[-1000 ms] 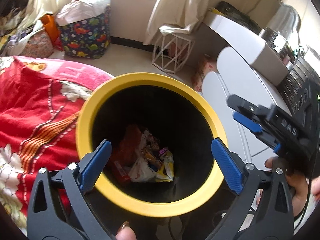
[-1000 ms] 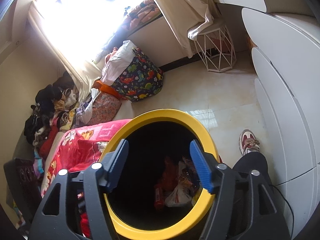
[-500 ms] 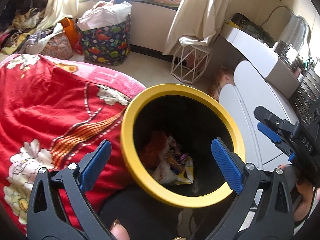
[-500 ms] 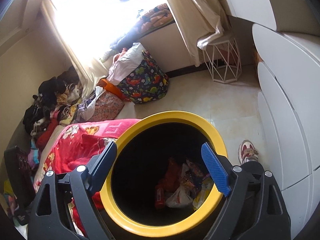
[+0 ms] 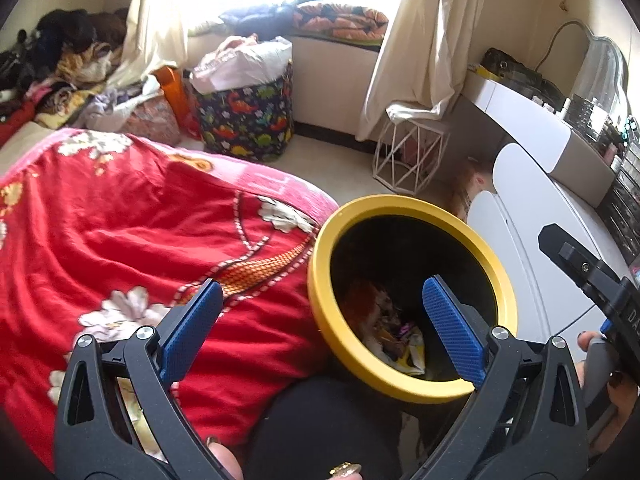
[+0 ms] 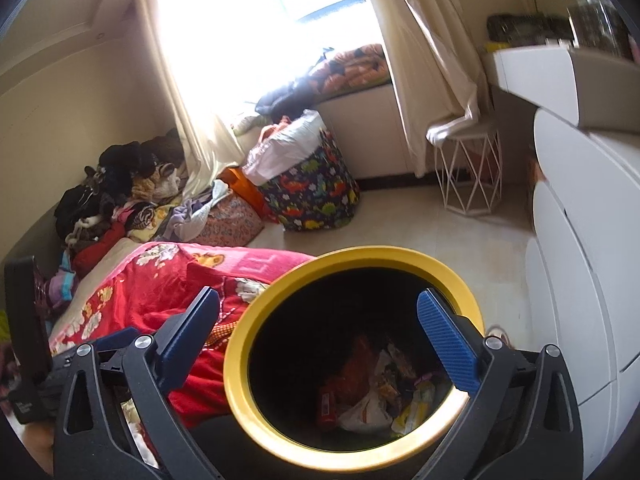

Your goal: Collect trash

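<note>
A black bin with a yellow rim [image 5: 412, 205] stands beside the bed; it also shows in the right wrist view [image 6: 362, 256]. Crumpled wrappers and bags [image 5: 394, 330] lie at its bottom, also seen from the right [image 6: 376, 394]. My left gripper [image 5: 320, 308] is open and empty, above the bed's edge and the bin's left rim. My right gripper [image 6: 320, 322] is open and empty, above the bin's mouth. The right gripper's body shows at the right edge of the left wrist view [image 5: 592, 272].
A red flowered blanket [image 5: 120, 240] covers the bed on the left. A dinosaur-print hamper [image 5: 248, 120] and a white wire stool [image 5: 412, 152] stand by the window wall. White drawers [image 6: 580, 280] stand to the right. Clothes [image 6: 116, 200] are piled at the far left.
Both grippers have pulled back and up from the bin. The left gripper has swung left over the blanket. The right gripper's jaws have opened wider.
</note>
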Available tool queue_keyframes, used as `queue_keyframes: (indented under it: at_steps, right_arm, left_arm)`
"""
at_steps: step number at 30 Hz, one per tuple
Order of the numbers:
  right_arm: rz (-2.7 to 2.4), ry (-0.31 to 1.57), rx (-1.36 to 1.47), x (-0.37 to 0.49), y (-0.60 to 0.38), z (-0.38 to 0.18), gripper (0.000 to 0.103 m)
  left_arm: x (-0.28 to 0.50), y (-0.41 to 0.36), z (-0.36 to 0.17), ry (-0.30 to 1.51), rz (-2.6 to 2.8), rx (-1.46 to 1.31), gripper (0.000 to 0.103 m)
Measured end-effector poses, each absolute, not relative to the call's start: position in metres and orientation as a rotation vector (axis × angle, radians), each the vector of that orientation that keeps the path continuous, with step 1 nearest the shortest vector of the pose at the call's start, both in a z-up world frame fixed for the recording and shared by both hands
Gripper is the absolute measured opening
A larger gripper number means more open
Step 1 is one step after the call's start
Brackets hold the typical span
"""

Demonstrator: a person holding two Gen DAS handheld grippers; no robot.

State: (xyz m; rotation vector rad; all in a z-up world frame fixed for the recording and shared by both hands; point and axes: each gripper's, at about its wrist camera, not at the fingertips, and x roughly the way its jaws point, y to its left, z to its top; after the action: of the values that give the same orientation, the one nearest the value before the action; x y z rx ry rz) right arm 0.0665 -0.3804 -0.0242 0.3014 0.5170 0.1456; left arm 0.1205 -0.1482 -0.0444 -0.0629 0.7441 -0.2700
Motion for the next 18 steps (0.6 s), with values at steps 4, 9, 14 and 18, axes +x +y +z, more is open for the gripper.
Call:
queue_keyframes:
  at_steps: [4, 9, 14, 18]
  right_arm:
    - [0.150, 0.456, 0.259, 0.052, -0.369, -0.020, 0.096]
    - [0.098, 0.377, 0.197, 0.029, -0.354, -0.016, 0.097]
    - [0.027, 0.300, 0.172, 0.002, -0.349, -0.017, 0.097]
    - [-0.015, 0.212, 0.120, -0.023, -0.341, -0.019, 0.097]
  left_arm:
    - [0.108, -0.139, -0.040, 0.694, -0.259, -0.033, 0.092]
    - [0.084, -0.128, -0.034, 0.599, -0.242, -0.012, 0.092]
    - [0.063, -0.117, -0.027, 0.513, -0.212, -0.020, 0.092]
    - [0.053, -0.109, -0.024, 0.471, -0.207, -0.039, 0.092]
